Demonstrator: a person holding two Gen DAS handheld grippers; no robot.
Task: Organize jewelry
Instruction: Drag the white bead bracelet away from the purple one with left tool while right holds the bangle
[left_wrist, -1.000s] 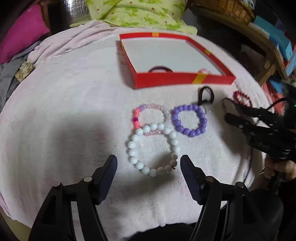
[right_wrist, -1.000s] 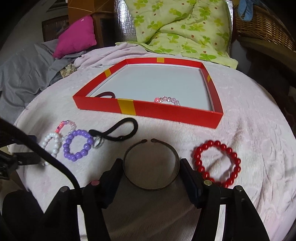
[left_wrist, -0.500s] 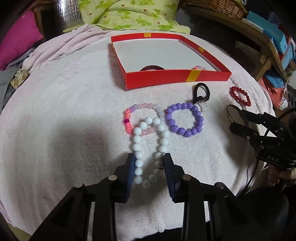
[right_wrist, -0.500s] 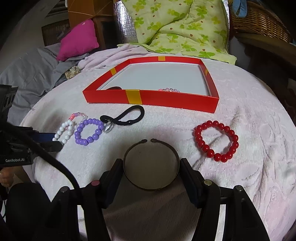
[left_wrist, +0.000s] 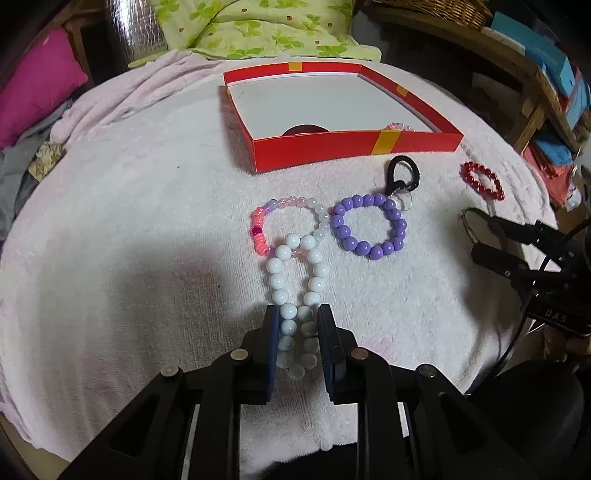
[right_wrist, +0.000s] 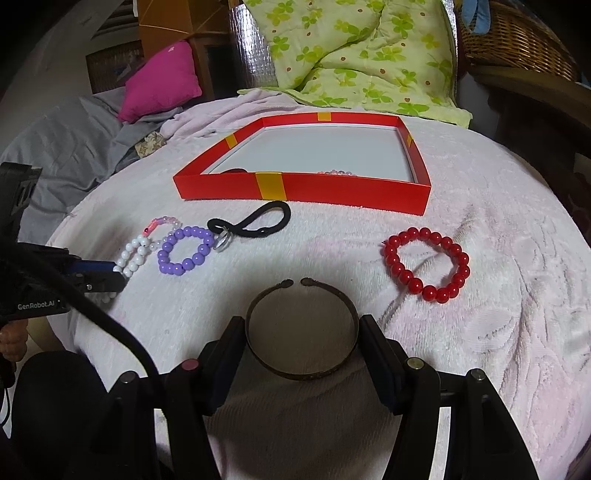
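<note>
This is a home, most likely a bedroom or living corner. A soft pink plush blanket (right_wrist: 461, 229) covers the round surface. Behind it lie a green clover-print quilt (right_wrist: 354, 48), a magenta pillow (right_wrist: 162, 81) and crumpled grey cloth (right_wrist: 74, 129). A woven wicker basket (right_wrist: 517, 33) and a wooden shelf (left_wrist: 517, 70) with stacked boxes stand nearby.

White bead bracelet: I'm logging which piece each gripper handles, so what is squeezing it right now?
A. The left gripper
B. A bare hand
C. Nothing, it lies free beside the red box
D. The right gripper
A. The left gripper has just been closing, and its pads press the white bead bracelet flat into two rows between them, while the right gripper straddles the metal bangle.
</note>
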